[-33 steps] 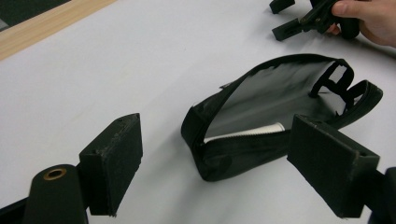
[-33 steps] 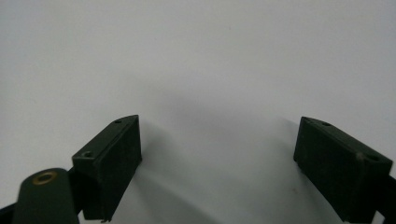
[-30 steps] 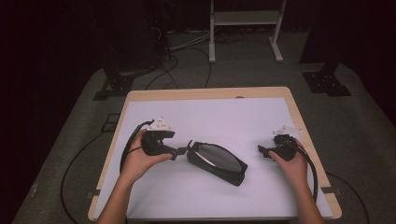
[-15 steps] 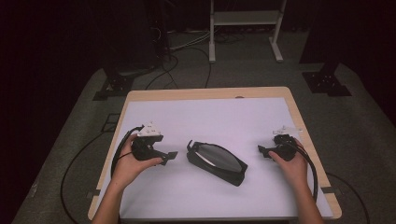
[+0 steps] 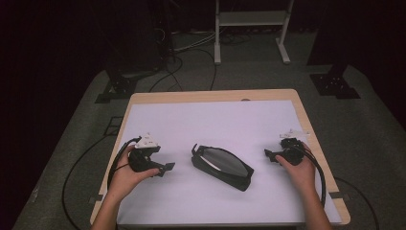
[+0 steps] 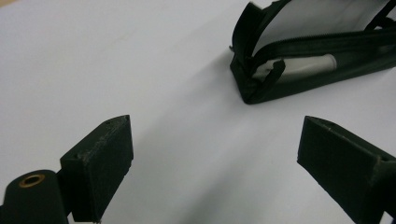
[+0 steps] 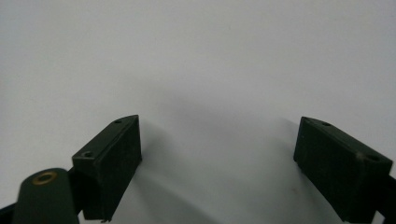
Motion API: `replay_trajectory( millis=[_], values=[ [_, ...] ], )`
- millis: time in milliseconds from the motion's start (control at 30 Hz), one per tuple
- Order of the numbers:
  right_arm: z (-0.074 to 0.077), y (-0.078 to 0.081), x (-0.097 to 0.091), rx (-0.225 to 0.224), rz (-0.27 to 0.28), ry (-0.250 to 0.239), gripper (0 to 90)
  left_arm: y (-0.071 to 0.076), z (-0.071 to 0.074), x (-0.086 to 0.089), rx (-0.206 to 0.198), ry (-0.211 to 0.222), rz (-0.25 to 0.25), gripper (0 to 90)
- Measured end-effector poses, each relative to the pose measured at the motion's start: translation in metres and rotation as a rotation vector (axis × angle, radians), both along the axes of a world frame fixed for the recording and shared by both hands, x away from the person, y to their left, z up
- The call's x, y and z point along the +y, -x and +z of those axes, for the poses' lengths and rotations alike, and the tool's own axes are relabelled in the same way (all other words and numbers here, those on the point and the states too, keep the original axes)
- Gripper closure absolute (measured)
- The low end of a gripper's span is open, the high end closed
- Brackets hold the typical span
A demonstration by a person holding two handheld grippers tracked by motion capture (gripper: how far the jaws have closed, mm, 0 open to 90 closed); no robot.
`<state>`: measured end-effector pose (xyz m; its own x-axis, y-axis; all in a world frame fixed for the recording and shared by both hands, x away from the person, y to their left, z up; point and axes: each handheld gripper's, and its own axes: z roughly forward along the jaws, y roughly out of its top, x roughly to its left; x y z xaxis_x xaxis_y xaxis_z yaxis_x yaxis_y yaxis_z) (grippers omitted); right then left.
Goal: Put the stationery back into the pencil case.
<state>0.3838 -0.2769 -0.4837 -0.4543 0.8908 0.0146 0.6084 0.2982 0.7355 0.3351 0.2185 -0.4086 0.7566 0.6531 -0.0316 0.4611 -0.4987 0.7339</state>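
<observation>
A black zippered pouch (image 5: 222, 166) with a clear top lies at the middle of the white table cover (image 5: 210, 124). In the left gripper view the pouch (image 6: 308, 56) sits partly unzipped at the upper right, with a white item inside. My left gripper (image 5: 163, 168) rests to the pouch's left, jaws wide apart and nothing between them (image 6: 215, 163). My right gripper (image 5: 269, 155) rests to the pouch's right, also open (image 7: 217, 163), facing bare white cover.
The wooden table edge (image 5: 210, 94) frames the white cover. Beyond the table are floor cables (image 5: 182, 52) and a white stand (image 5: 251, 28). Cables trail from both grippers off the table's sides.
My left gripper has drawn back leftward, away from the pouch's end. The right gripper and the pouch have stayed put.
</observation>
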Motion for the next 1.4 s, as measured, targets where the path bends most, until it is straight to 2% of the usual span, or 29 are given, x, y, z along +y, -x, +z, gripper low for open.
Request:
replay_trajectory(
  millis=[867,1133,1400],
  values=[
    [0.000,0.000,0.000,-0.002,0.002,0.001,13.8,0.018,-0.038,0.029,0.066,-0.053,0.071,9.2],
    [0.000,0.000,0.000,-0.002,0.002,0.002,13.8,0.022,-0.044,0.037,0.069,-0.067,0.090,9.2],
    [0.000,0.000,0.000,-0.002,0.002,0.002,13.8,0.027,-0.048,0.044,0.042,-0.082,0.113,9.2]
  ],
)
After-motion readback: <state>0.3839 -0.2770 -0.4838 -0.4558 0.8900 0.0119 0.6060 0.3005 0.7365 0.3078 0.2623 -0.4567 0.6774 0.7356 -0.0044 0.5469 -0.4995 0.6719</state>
